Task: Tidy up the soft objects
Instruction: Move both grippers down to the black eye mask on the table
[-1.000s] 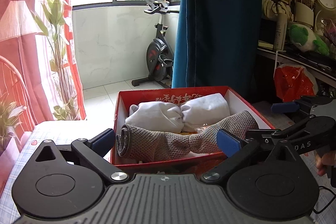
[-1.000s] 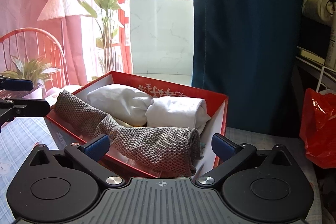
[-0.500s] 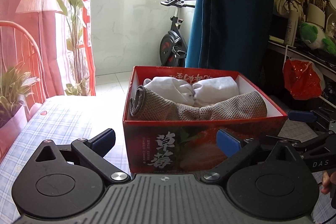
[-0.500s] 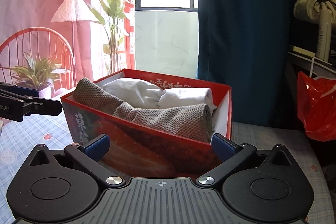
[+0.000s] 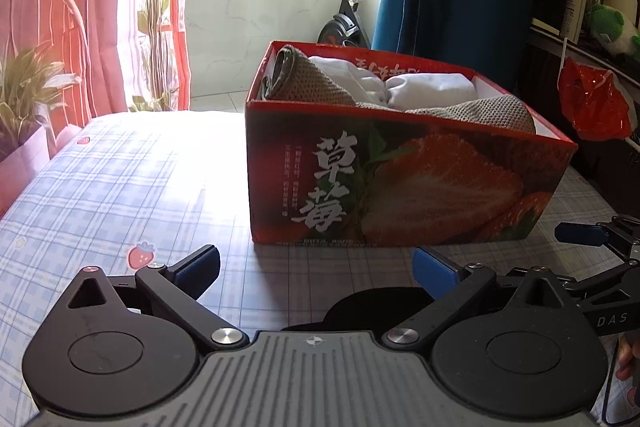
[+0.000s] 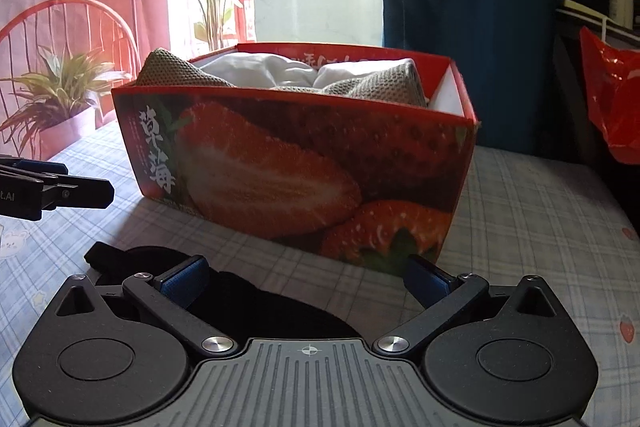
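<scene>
The left gripper (image 5: 316, 269) stood wide open, holding nothing, its blue pads (image 5: 199, 265) low over the cloth (image 5: 120, 187) just short of the box (image 5: 400, 187); the right gripper (image 6: 305, 277) was likewise spread wide and empty, though its left pad (image 6: 185, 279) lay over the black fabric (image 6: 256, 311), and whether it touched could not be told. That black fabric lay flat on the cloth in front of the box; most of it was hidden behind the gripper bodies in both views, so its shape and long axis were hard to make out. Inside the box a grey towel (image 5: 320, 87), rolled, ran along the near wall, its long axis parallel to that wall and its rolled end facing out at the left corner; its middle was cut off by the rim. Behind it sat two white bundles (image 5: 432, 87) side by side, only their tops showing. The box stood upright on the cloth, its strawberry face toward both cameras.
</scene>
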Demonstrator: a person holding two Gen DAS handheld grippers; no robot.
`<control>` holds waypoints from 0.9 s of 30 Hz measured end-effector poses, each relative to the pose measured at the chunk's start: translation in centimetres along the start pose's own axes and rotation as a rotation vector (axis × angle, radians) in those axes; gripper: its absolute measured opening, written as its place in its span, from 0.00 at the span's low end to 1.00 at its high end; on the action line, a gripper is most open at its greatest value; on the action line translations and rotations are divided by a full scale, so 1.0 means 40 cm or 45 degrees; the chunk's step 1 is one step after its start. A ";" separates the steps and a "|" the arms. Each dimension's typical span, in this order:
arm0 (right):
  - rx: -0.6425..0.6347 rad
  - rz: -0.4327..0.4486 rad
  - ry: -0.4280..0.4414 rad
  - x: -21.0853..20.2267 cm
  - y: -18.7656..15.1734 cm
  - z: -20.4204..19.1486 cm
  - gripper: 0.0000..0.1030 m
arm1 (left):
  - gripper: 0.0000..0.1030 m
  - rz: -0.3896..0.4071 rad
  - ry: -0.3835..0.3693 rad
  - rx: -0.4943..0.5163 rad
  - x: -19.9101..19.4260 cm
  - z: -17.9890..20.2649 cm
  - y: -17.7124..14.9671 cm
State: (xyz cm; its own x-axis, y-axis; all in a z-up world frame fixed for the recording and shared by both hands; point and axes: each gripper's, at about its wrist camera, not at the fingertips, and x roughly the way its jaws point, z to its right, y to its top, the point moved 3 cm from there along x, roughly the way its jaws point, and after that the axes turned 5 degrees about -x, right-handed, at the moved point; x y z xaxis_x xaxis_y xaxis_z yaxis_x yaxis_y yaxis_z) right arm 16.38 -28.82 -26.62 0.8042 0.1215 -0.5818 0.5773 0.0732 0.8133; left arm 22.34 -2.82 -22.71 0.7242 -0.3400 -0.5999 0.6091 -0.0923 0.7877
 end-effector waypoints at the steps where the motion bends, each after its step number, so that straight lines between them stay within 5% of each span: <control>1: 0.006 -0.004 -0.001 0.001 -0.008 0.003 1.00 | 1.00 -0.009 -0.002 -0.006 0.003 -0.002 -0.008; 27: 0.088 -0.062 -0.019 -0.015 -0.089 -0.011 1.00 | 0.95 -0.106 -0.025 0.064 0.044 0.055 -0.129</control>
State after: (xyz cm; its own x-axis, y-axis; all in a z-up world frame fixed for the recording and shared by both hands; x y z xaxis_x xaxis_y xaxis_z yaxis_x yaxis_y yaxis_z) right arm 13.79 -28.74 -29.16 0.7766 0.1045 -0.6212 0.6238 0.0099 0.7815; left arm 19.78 -4.99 -27.53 0.6652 -0.3476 -0.6609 0.6494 -0.1674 0.7417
